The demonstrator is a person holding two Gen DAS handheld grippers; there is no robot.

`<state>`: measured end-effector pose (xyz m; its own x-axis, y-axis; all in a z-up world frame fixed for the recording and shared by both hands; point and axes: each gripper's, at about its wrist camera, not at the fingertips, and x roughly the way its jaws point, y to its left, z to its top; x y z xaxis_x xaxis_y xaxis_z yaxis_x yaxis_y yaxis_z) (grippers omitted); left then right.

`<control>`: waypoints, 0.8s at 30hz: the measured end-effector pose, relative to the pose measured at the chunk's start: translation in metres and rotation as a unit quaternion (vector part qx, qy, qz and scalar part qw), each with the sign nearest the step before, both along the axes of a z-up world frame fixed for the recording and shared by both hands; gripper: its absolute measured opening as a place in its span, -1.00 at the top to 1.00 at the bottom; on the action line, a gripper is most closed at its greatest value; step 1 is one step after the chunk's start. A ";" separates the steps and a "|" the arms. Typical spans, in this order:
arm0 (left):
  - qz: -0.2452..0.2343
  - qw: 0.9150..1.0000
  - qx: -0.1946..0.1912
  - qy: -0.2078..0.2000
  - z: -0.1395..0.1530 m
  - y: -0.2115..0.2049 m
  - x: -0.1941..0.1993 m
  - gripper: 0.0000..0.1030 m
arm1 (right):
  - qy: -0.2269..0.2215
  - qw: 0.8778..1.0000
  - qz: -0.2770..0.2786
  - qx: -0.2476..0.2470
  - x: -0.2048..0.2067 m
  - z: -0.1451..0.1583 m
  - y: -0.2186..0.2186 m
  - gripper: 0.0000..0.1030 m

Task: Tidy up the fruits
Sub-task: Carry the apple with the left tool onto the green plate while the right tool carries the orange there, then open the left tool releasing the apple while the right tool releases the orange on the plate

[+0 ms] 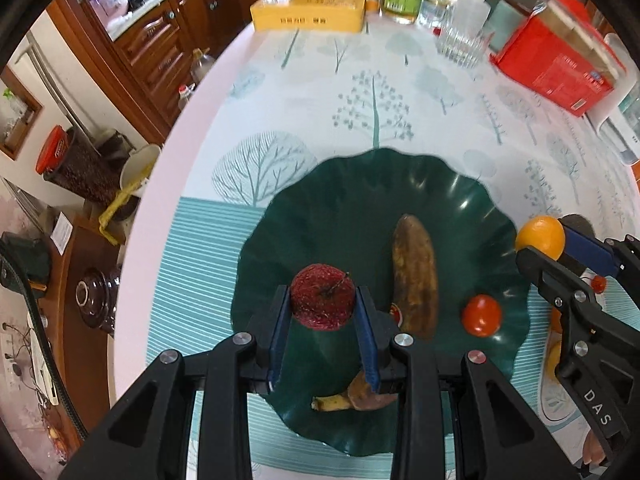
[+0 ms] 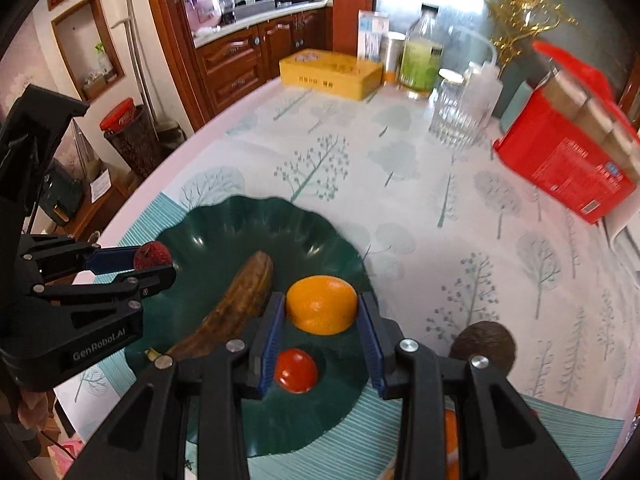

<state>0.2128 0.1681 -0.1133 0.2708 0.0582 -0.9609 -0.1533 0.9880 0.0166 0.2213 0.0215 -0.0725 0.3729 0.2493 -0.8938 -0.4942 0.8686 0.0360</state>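
A: Left tool (image 1: 323, 300) is over the green dish (image 1: 344, 200), and its 2 blue fingers (image 1: 280, 320) are pinched on a dark red apple (image 1: 322, 297). One finger on each side, both touching the skin.

B: And the right tool (image 2: 322, 312) has the orange (image 2: 321, 304) squeezed between its own fingers, above the right part of the same dish (image 2: 224, 220). From the left camera that orange (image 1: 540, 237) sits at the dish's right rim, with the right tool (image 1: 544, 248) coming in from the side.

A: Inside the dish, what have we got? A brown, overripe banana (image 1: 414, 276) lying lengthwise near the middle, and a small red tomato (image 1: 481, 315) to its right, apart from it.

B: There's a second brownish piece with a yellow stem end (image 1: 352, 398) at the near edge of the dish, half hidden under the left tool. Can't tell what it is.

A: From the right camera the tomato (image 2: 295, 370) shows right under the held orange, resting on the dish floor. Banana (image 2: 236, 304) just left of it.

B: Outside the dish, a brown round thing (image 2: 484, 344) sits on the table (image 2: 400, 152) to the right. At the far end there's a yellow box (image 2: 330, 74), a clear glass (image 2: 454, 120), a bottle of greenish liquid (image 2: 422, 58) and a red carton (image 2: 568, 160).
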 end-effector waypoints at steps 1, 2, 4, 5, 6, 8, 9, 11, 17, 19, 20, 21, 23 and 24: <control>0.001 1.000 -0.001 0.004 -0.005 0.001 0.001 0.42 | 0.004 1.000 0.002 -0.002 0.001 -0.004 0.002 0.29; 0.003 1.000 -0.002 0.007 -0.008 0.002 0.002 0.42 | 0.007 1.000 0.004 -0.003 0.002 -0.007 0.002 0.29; 0.005 1.000 -0.004 0.013 -0.015 0.003 0.005 0.42 | 0.013 1.000 0.007 -0.005 0.004 -0.013 0.004 0.29; 0.006 1.000 -0.005 0.016 -0.018 0.004 0.006 0.42 | 0.016 1.000 0.009 -0.005 0.005 -0.015 0.004 0.29; 0.006 1.000 -0.005 0.018 -0.020 0.004 0.008 0.42 | 0.018 1.000 0.010 -0.005 0.005 -0.017 0.005 0.29; 0.007 1.000 -0.006 0.022 -0.024 0.005 0.010 0.42 | 0.024 1.000 0.013 -0.006 0.007 -0.022 0.006 0.29; 0.008 1.000 -0.007 0.025 -0.027 0.004 0.011 0.42 | 0.026 1.000 0.014 -0.007 0.008 -0.024 0.007 0.29; 0.009 1.000 -0.008 0.028 -0.031 0.005 0.013 0.42 | 0.031 0.999 0.018 -0.009 0.009 -0.029 0.009 0.29; 0.007 0.999 -0.012 0.037 -0.041 0.003 0.016 0.42 | 0.042 0.999 0.030 -0.014 0.009 -0.039 0.014 0.28; 0.004 0.999 -0.012 0.037 -0.043 0.001 0.017 0.41 | 0.045 0.998 0.034 -0.017 0.009 -0.041 0.015 0.28; 0.002 0.999 -0.012 0.037 -0.044 0.000 0.017 0.41 | 0.049 0.998 0.036 -0.017 0.009 -0.043 0.016 0.28; 0.001 0.999 -0.013 0.037 -0.045 -0.001 0.016 0.41 | 0.054 0.998 0.038 -0.016 0.009 -0.044 0.016 0.27; -0.001 0.999 -0.016 0.035 -0.046 -0.003 0.015 0.26 | 0.056 0.998 0.039 -0.014 0.009 -0.044 0.016 0.19; -0.001 0.999 -0.018 0.034 -0.046 -0.004 0.014 0.05 | 0.054 0.998 0.041 -0.012 0.008 -0.043 0.016 0.15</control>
